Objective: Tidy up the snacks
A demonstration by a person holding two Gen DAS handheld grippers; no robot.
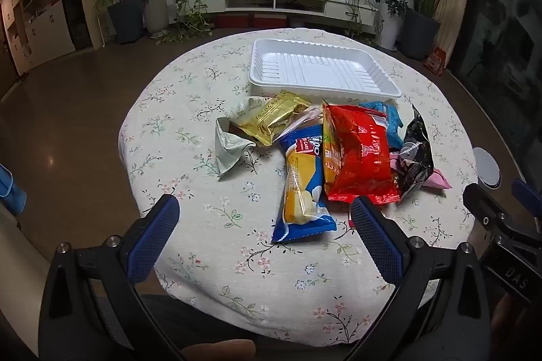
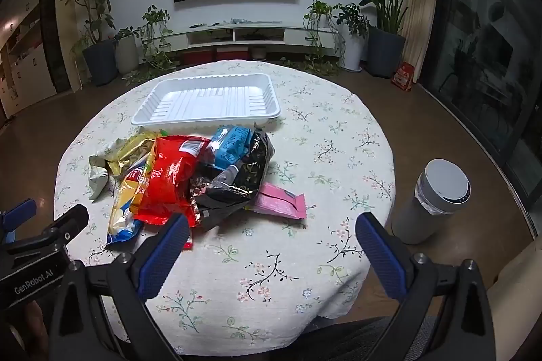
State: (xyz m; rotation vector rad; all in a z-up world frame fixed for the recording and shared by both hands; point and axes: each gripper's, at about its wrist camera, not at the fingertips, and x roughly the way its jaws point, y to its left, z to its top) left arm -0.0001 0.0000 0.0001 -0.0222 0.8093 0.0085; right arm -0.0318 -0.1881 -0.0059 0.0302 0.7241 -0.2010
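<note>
A pile of snack packets lies mid-table: a red bag (image 1: pixel 355 154) (image 2: pixel 169 181), a blue-and-yellow cake packet (image 1: pixel 303 188) (image 2: pixel 123 212), a gold packet (image 1: pixel 274 120) (image 2: pixel 135 151), a pale green wrapper (image 1: pixel 230 147) (image 2: pixel 96 178), a light blue packet (image 1: pixel 389 120) (image 2: pixel 230 147), a black bag (image 1: pixel 415 154) (image 2: pixel 237 178) and a pink packet (image 1: pixel 438 181) (image 2: pixel 279 201). Behind the pile stands an empty white tray (image 1: pixel 321 69) (image 2: pixel 206 103). My left gripper (image 1: pixel 264 218) hovers open over the table's near side, just short of the cake packet. My right gripper (image 2: pixel 271 235) is open too, in front of the pink packet, holding nothing.
The round table has a floral cloth (image 1: pixel 210 259) (image 2: pixel 271 276). A grey lidded bin (image 2: pixel 430 201) stands on the floor at the table's right. Potted plants and a low TV cabinet (image 2: pixel 244 35) line the far wall. The person's lap shows below the near table edge.
</note>
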